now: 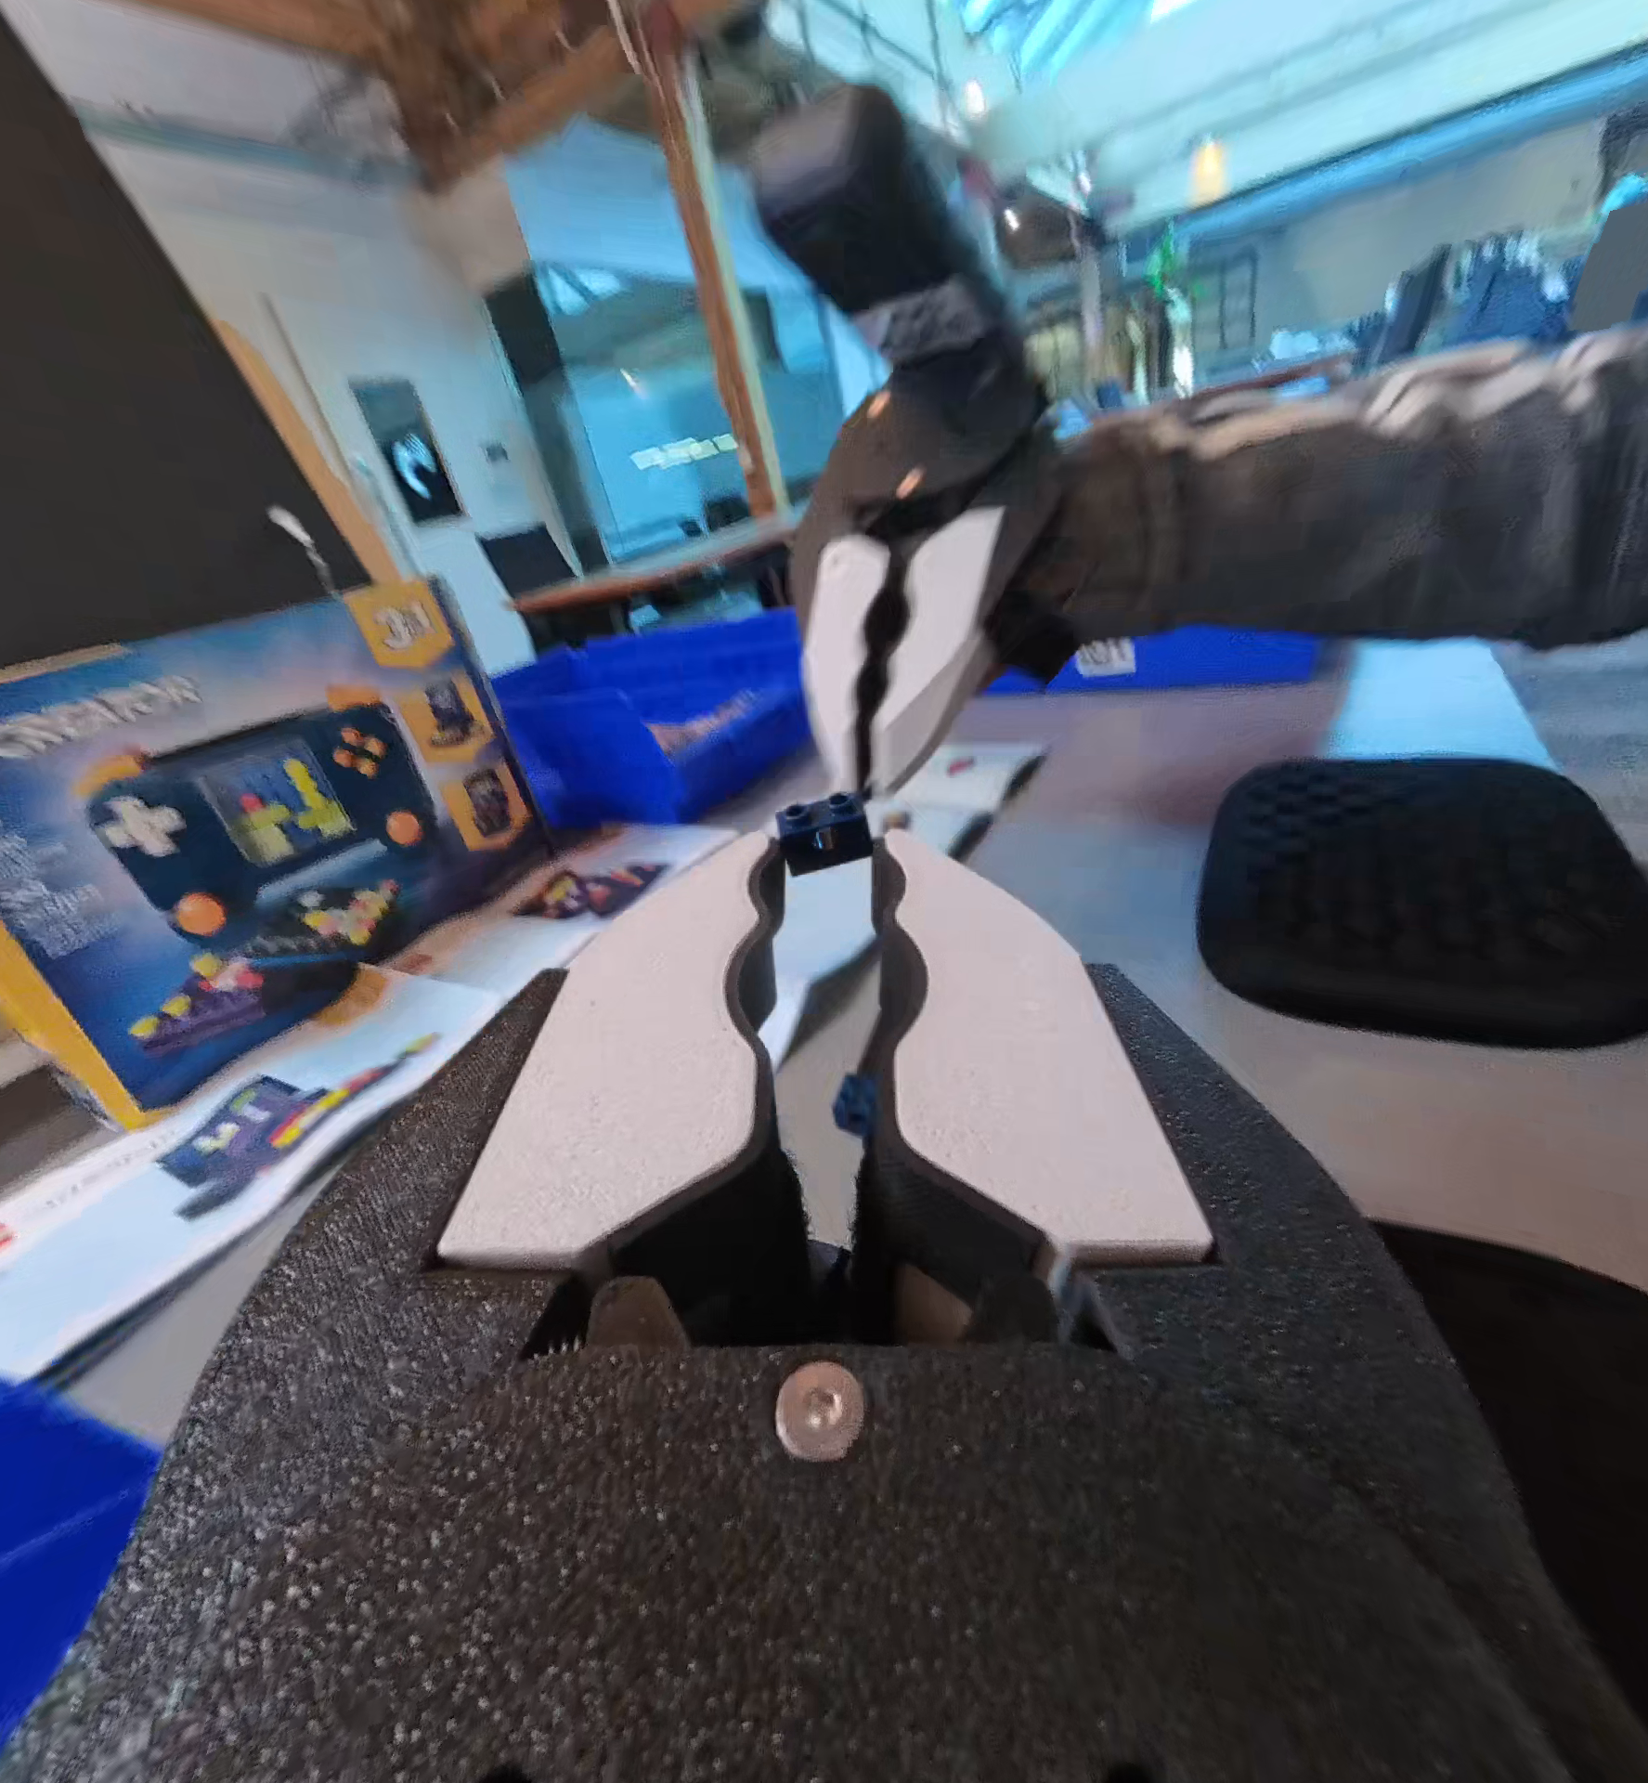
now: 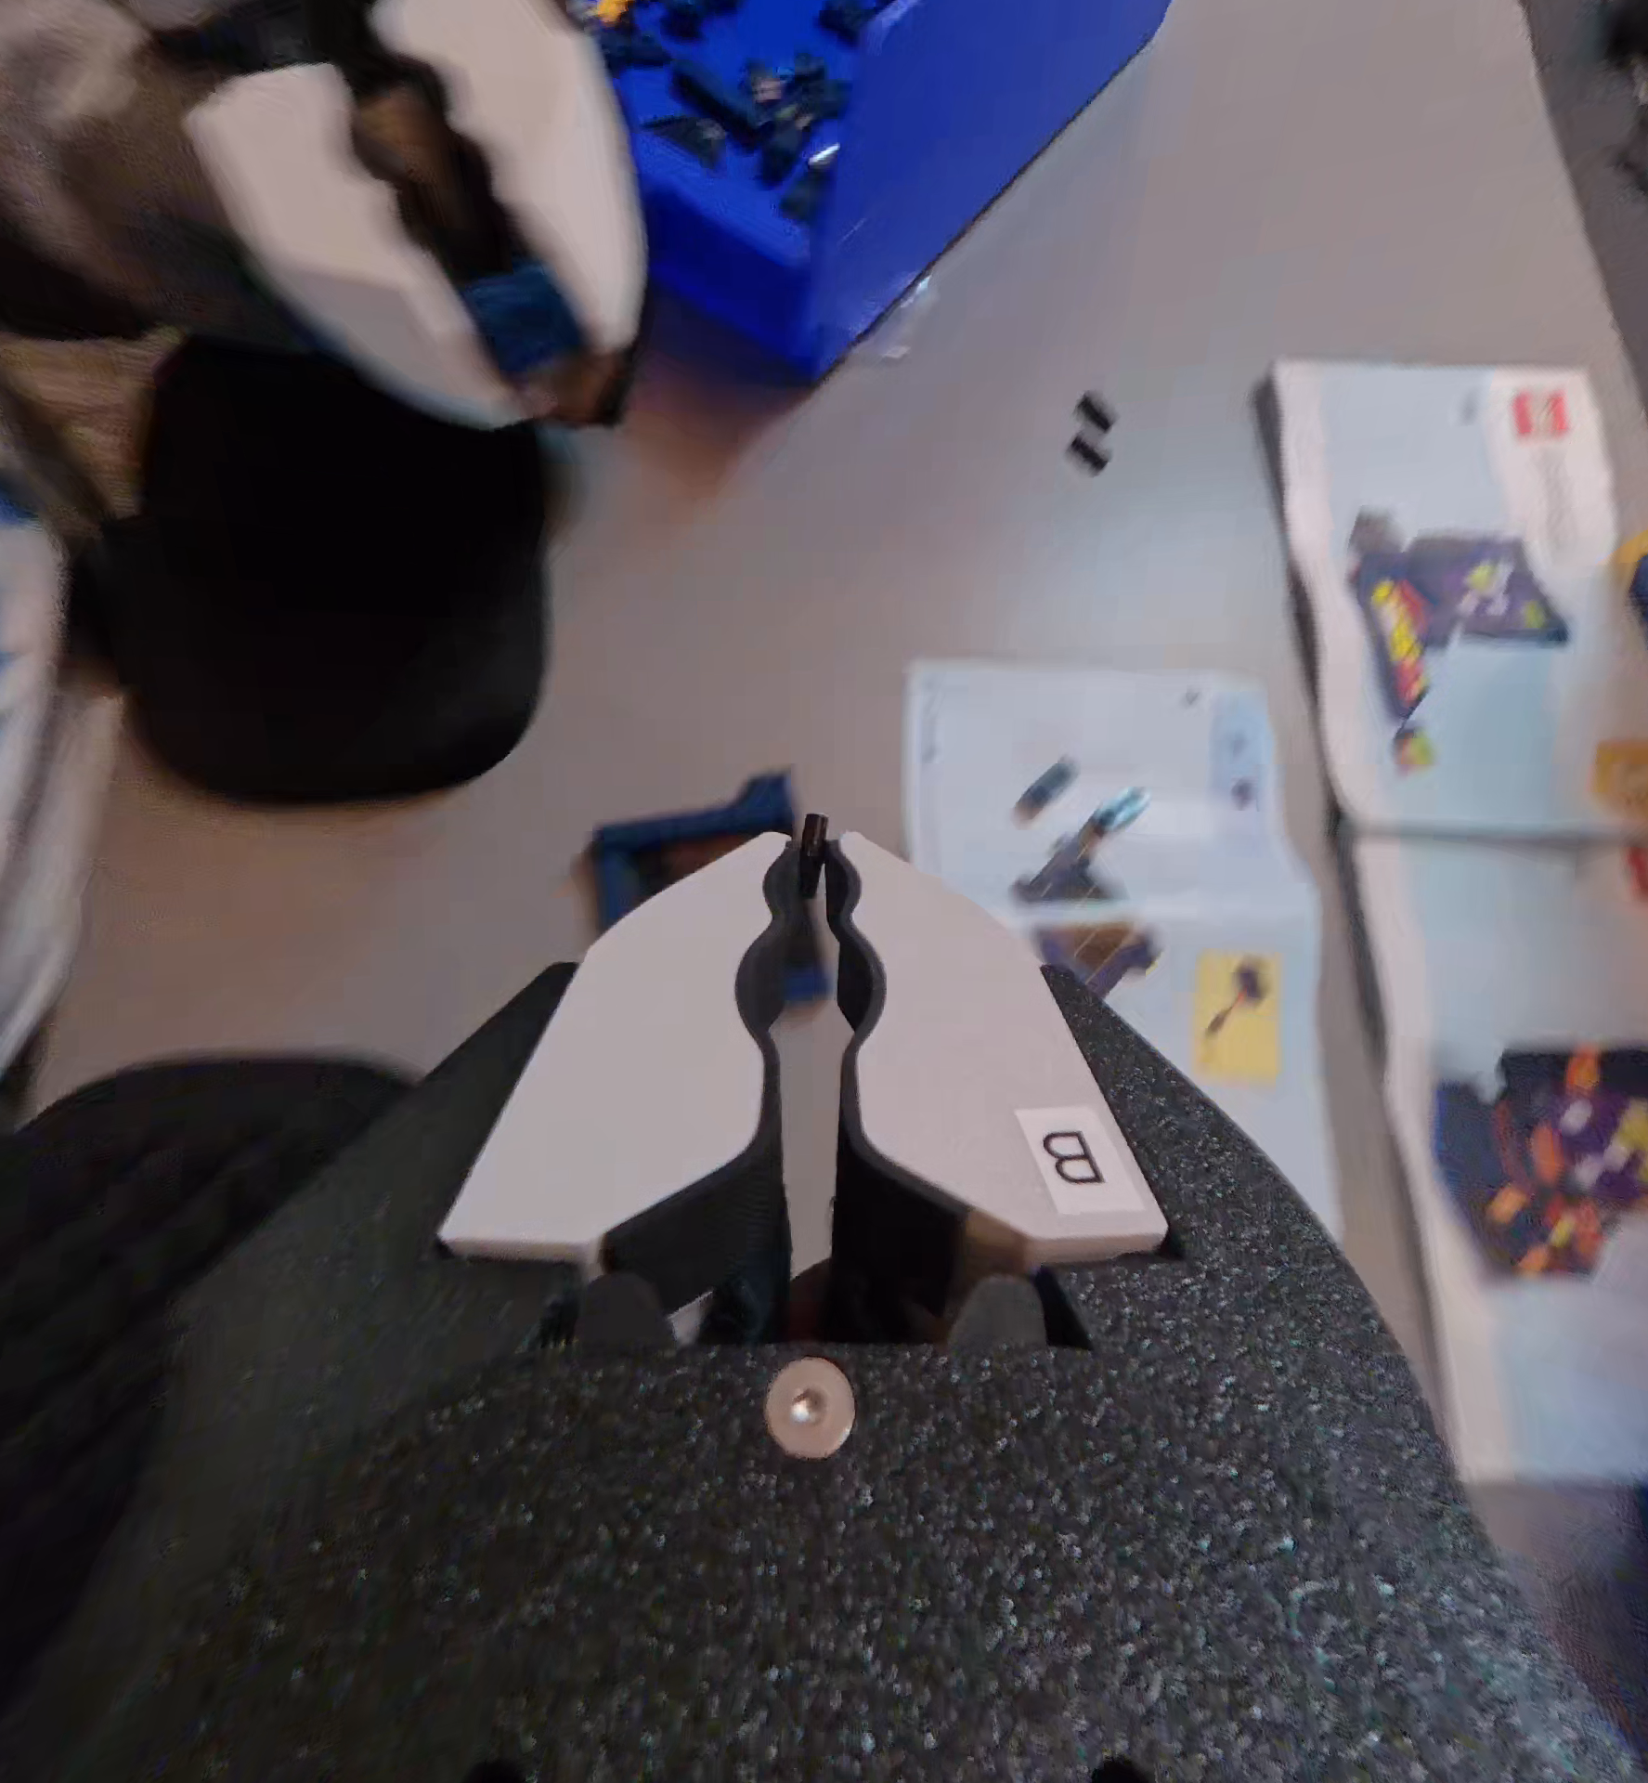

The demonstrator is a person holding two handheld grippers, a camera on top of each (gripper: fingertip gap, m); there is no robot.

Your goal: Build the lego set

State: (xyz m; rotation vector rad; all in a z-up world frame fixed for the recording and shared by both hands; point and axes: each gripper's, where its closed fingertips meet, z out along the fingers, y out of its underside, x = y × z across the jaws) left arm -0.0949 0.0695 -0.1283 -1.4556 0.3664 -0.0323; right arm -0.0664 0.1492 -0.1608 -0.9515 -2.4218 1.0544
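Left wrist view: the left claw [image 1: 824, 849] pinches a dark blue two-stud brick [image 1: 824, 837] studs-up, while the right claw [image 2: 815, 854] pinches a small black peg [image 2: 812, 849] just above, over the counter [image 1: 1138, 868].

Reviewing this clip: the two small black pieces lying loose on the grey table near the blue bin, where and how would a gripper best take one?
Probably from above, fingers closing across the short width of one small black piece; both lie low on the grey table, close together, so approach from the outer side.
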